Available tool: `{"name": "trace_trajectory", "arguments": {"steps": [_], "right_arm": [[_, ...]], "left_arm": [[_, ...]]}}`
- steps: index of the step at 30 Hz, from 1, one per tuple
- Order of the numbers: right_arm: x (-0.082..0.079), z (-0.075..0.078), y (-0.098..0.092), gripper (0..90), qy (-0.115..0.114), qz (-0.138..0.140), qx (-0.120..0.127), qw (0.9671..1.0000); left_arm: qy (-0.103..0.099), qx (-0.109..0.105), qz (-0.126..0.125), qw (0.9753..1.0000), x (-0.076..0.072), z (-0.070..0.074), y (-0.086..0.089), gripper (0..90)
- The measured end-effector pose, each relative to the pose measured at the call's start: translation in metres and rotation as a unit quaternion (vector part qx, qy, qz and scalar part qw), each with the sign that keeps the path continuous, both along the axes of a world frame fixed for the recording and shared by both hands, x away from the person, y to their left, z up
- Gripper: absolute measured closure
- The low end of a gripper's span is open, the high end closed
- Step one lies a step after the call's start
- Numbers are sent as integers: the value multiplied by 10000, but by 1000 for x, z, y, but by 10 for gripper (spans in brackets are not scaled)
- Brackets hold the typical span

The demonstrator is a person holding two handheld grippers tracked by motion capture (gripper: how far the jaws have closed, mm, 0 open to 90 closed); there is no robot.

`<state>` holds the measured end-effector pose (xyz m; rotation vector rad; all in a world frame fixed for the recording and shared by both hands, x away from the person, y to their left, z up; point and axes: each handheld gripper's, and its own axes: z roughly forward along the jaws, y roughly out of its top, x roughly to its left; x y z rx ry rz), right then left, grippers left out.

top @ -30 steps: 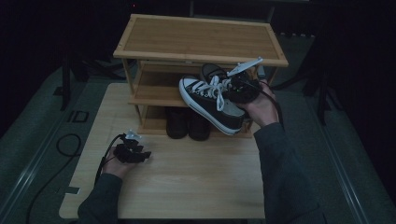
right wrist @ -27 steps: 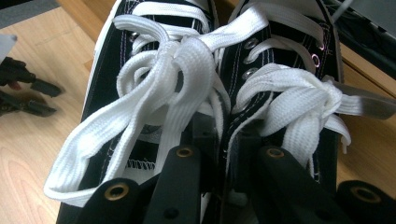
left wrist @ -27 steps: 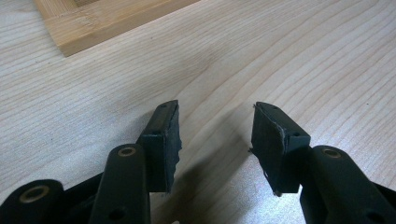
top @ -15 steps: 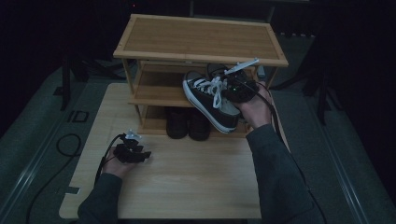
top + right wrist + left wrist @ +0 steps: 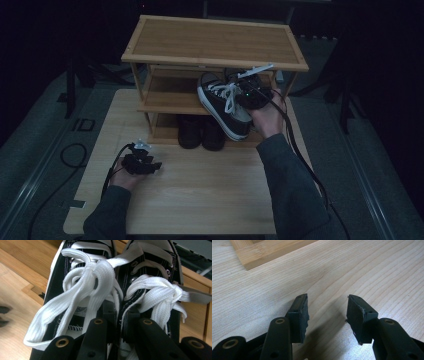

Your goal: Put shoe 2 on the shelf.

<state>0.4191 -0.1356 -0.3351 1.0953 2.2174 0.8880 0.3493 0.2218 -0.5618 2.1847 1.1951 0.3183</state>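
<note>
A pair of black sneakers point(image 5: 220, 103) with white laces hangs in the air in front of the wooden shoe rack's point(image 5: 215, 43) middle shelf, toes pointing left. My right gripper point(image 5: 253, 95) is shut on them. In the right gripper view its jaws point(image 5: 121, 310) pinch the two inner side walls together, with the left sneaker point(image 5: 59, 287) and the right sneaker point(image 5: 152, 267) on either side. My left gripper point(image 5: 150, 166) rests low over the table's near left; its jaws point(image 5: 327, 310) stand open with nothing between them.
A dark pair of shoes point(image 5: 201, 132) stands on the rack's bottom shelf. The rack's top shelf is bare. The light wooden table point(image 5: 200, 195) spreads in front of the rack, whose base edge point(image 5: 269, 252) lies just beyond my left gripper. Cables trail from both grippers.
My right gripper has carried the sneakers a little left and back, closer to the rack's middle shelf. The left gripper has stayed put.
</note>
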Motion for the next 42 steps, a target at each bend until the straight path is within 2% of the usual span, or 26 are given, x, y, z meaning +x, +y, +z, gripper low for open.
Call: {"name": "trace_trajectory", "arguments": {"steps": [10, 12, 14, 17, 19, 26, 28, 30, 31, 33, 35, 38, 41, 42], "right_arm": [[1, -2, 11, 827, -209, -466, -49, 9987], [1, -4, 13, 757, -241, -526, -80, 9983], [1, -3, 12, 702, -220, -469, -136, 9986], [2, 0, 7, 633, -259, -291, -349, 9986], [3, 4, 2, 605, -189, -176, -243, 9994], [-2, 9, -7, 560, -262, 321, -516, 9978], [-4, 12, -9, 564, -307, 425, -526, 9972], [-9, 17, -12, 564, -447, 710, -461, 9954], [-11, 18, -13, 565, -473, 742, -442, 9951], [-13, 21, -16, 567, -443, 897, -363, 9943], [-13, 21, -17, 568, -413, 943, -450, 9937], [-14, 21, -19, 576, -358, 1066, -418, 9928], [-16, 23, -19, 592, -334, 1300, -314, 9905], [-16, 24, -20, 599, -312, 1394, -213, 9895]], "left_arm": [[1, 10, -16, 10000, 0, 0, 0, 524], [2, 37, -30, 10000, 0, 0, 0, 523], [6, 30, -28, 10000, 0, 0, 0, 523], [2, 36, -27, 10000, 0, 0, 0, 523], [4, 23, -17, 10000, 0, 0, 0, 522], [3, 39, -26, 10000, 0, 0, 0, 522], [6, 36, -27, 10000, 0, 0, 0, 522], [5, 26, -25, 10000, 0, 0, 0, 522], [5, 11, -10, 10000, 0, 0, 0, 523], [3, 34, -14, 10000, 0, 0, 0, 522], [1, 42, -11, 10000, -1, 0, -1, 522], [2, 34, -9, 10000, -1, 0, -1, 521], [7, 32, -13, 10000, 0, 0, 0, 522], [2, 37, -16, 10000, 0, 0, 0, 522]]}}
